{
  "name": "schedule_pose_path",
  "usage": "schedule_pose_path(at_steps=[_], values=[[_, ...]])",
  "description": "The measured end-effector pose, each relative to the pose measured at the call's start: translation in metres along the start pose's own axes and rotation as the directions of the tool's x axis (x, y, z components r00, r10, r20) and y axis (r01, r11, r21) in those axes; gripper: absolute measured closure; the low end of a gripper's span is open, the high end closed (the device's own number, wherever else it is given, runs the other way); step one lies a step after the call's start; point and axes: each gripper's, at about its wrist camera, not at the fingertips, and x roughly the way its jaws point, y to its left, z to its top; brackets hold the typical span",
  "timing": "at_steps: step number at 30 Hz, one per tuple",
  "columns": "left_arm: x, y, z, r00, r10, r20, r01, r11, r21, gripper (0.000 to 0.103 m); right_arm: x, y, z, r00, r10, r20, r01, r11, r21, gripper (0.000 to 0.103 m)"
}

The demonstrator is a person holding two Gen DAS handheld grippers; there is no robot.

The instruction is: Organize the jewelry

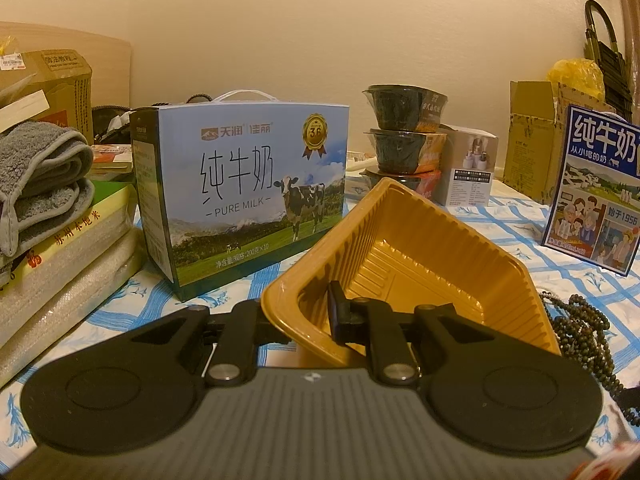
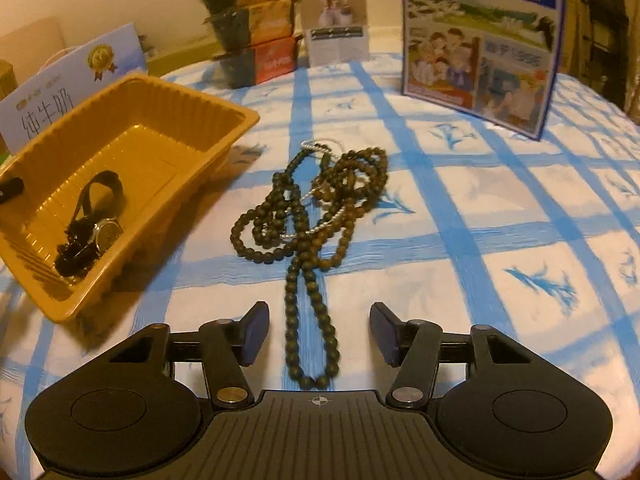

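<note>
Two tools: left tool [image 1: 320, 316] clamped on the yellow tray's [image 2: 168, 92] rim; right tool [image 2: 319, 334] apart, straddling the bead necklace's [image 2: 312, 216] near loop, mid-tabletop [image 2: 500, 216].

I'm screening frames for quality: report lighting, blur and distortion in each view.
Left wrist view: dim warm yellow light, strong fisheye bending, fairly sharp, print on the milk box readable. Right wrist view: same warm cast, softer, blue carton print smeared, bead necklace still distinct, tablecloth lines curved by the lens.
</note>
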Motion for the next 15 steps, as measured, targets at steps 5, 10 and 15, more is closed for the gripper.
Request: schedule_pose_path(at_steps=[5, 10, 15], values=[[0.000, 0.000, 0.000, 1.000, 0.000, 0.001, 0.000, 1.000, 0.002, 0.087, 0.021, 0.007, 0.004, 1.000, -0.016, 0.003, 0.016, 0.998, -0.059, 0.075], [0.000, 0.000, 0.000, 1.000, 0.000, 0.000, 0.000, 1.000, -0.001, 0.088, 0.023, 0.017, 0.006, 1.000, -0.020, -0.009, 0.019, 0.992, -0.125, 0.088], [0.000, 0.000, -0.001, 1.000, 0.000, 0.002, 0.000, 1.000, -0.001, 0.088, -0.001, 0.018, 0.007, 0.999, 0.013, 0.033, -0.009, 0.996, -0.092, 0.089]])
